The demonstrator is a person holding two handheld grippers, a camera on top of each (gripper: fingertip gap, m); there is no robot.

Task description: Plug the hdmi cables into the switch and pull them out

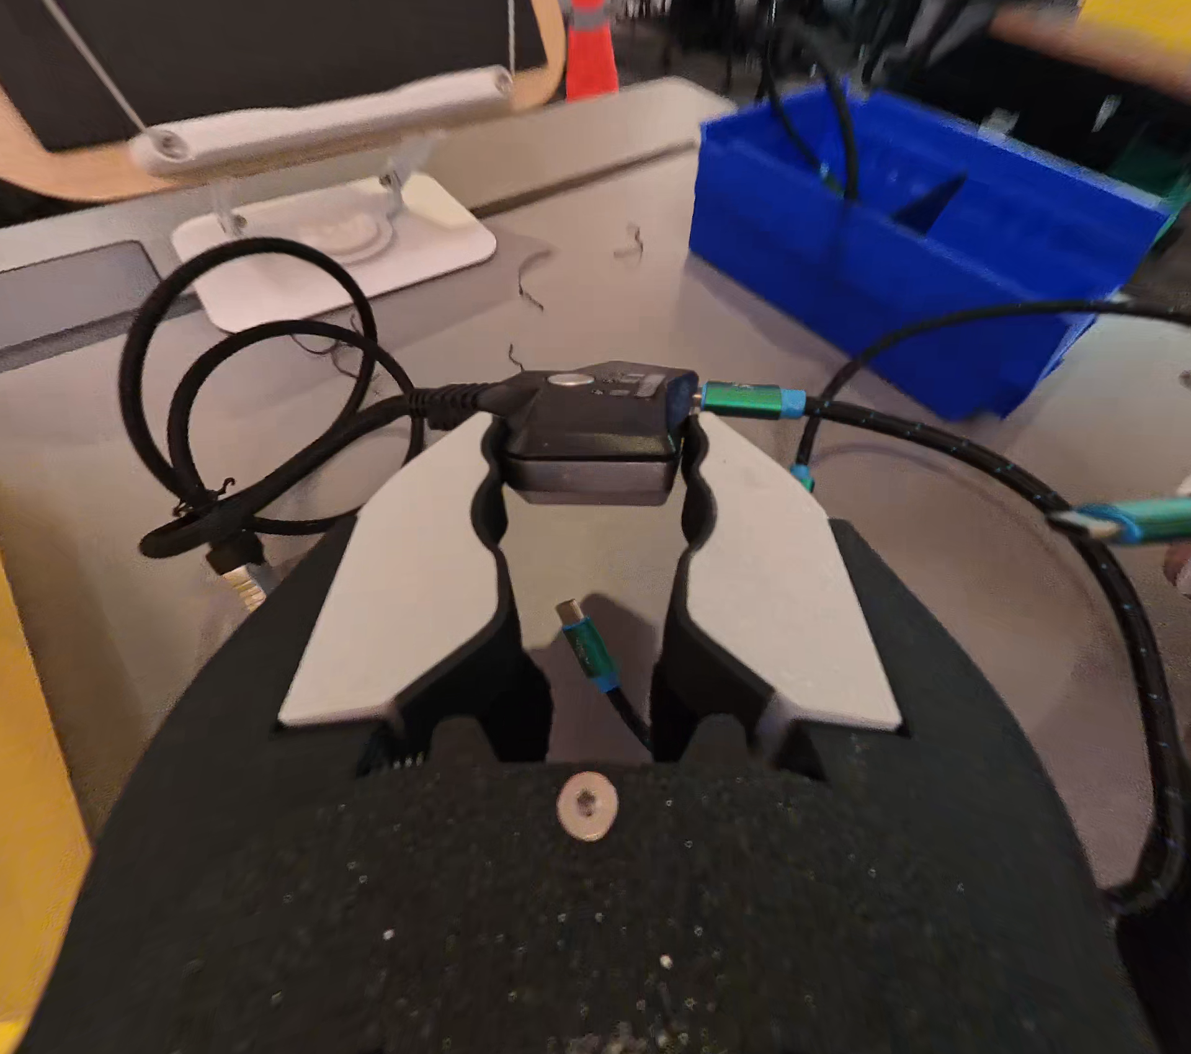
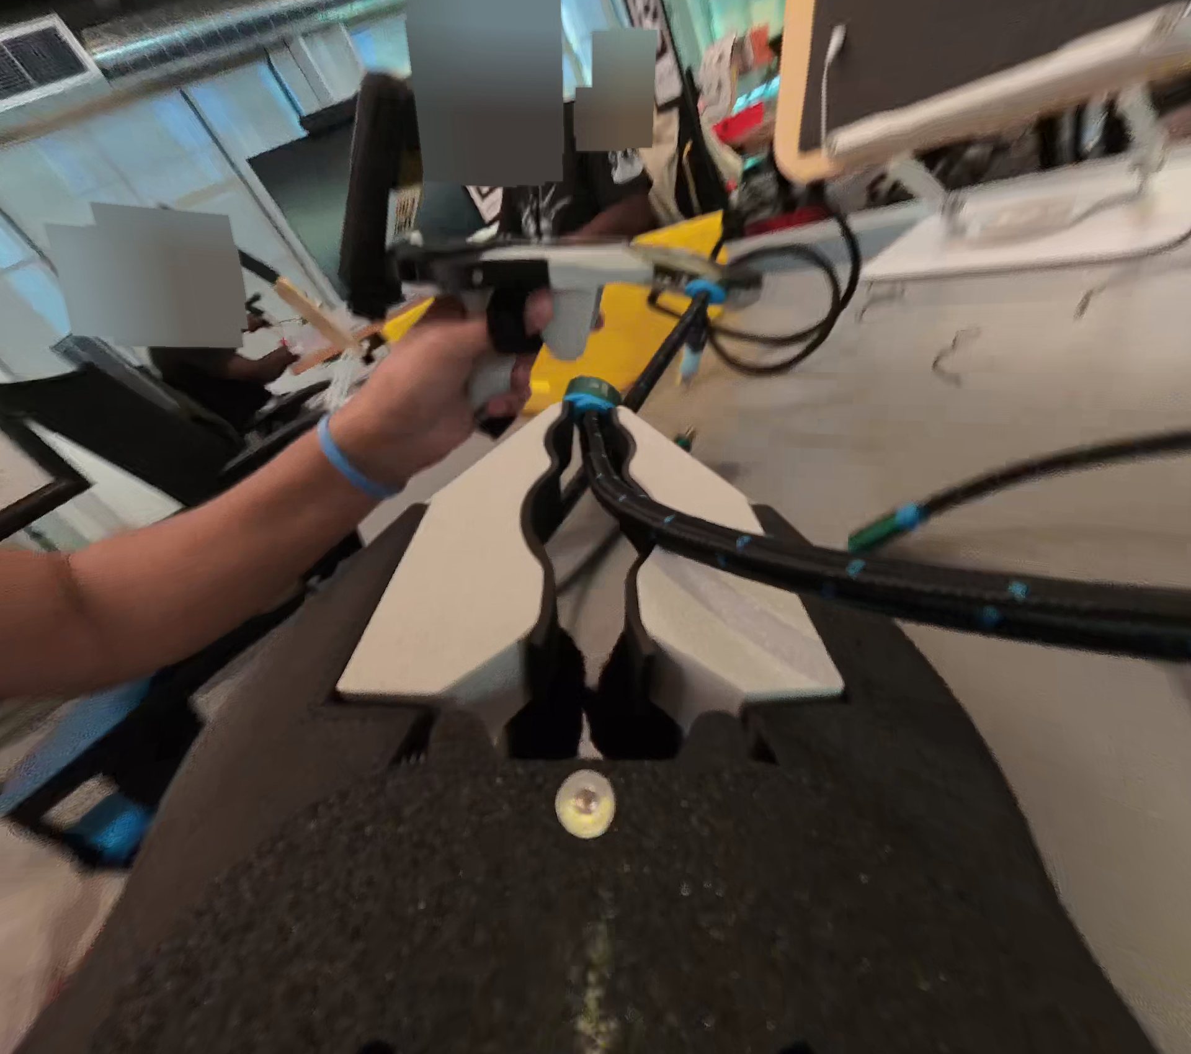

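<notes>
The left tongs (image 1: 590, 459) clamp the black switch (image 1: 596, 430) just above the grey surface (image 1: 870, 539), a green-and-blue plug (image 1: 751, 401) seated in its right side. The right tongs (image 2: 590, 420) pinch narrow on a second braided cable (image 2: 805, 562) just behind its green plug (image 2: 590, 388). A blue bin (image 1: 902, 262) stands behind

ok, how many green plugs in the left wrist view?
4. One plug in the switch; one on the table between the left gripper's fingers; one at the right edge; one small, below-right of the switch. The blue bin may hide more.
</notes>
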